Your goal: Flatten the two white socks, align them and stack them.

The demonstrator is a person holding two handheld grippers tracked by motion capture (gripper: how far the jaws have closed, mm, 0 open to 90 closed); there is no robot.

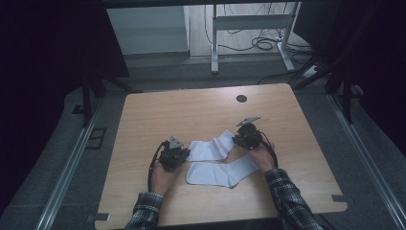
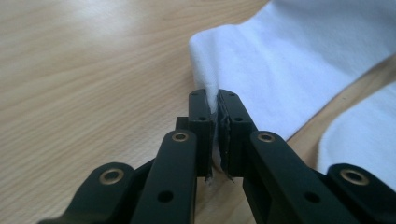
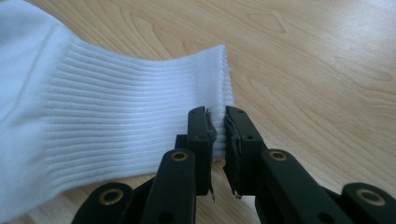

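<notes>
Two white socks lie on the wooden table (image 1: 191,110). The upper sock (image 1: 210,148) stretches between both grippers. My left gripper (image 1: 184,154) is shut on its smooth toe end; in the left gripper view the sock (image 2: 280,70) is pinched between the jaws of that gripper (image 2: 216,100). At the other end, my right gripper (image 1: 236,139) is shut on the ribbed cuff; in the right gripper view the cuff (image 3: 116,121) sits squeezed in the gripper (image 3: 216,116). The lower sock (image 1: 222,173) lies flat and untouched, and its edge (image 2: 364,135) appears in the left gripper view.
A round black hole (image 1: 242,98) sits near the table's far edge. Beyond the table stands a white desk frame (image 1: 249,24) with cables on the floor. Bare wood lies to the left, the right and the far side of the socks.
</notes>
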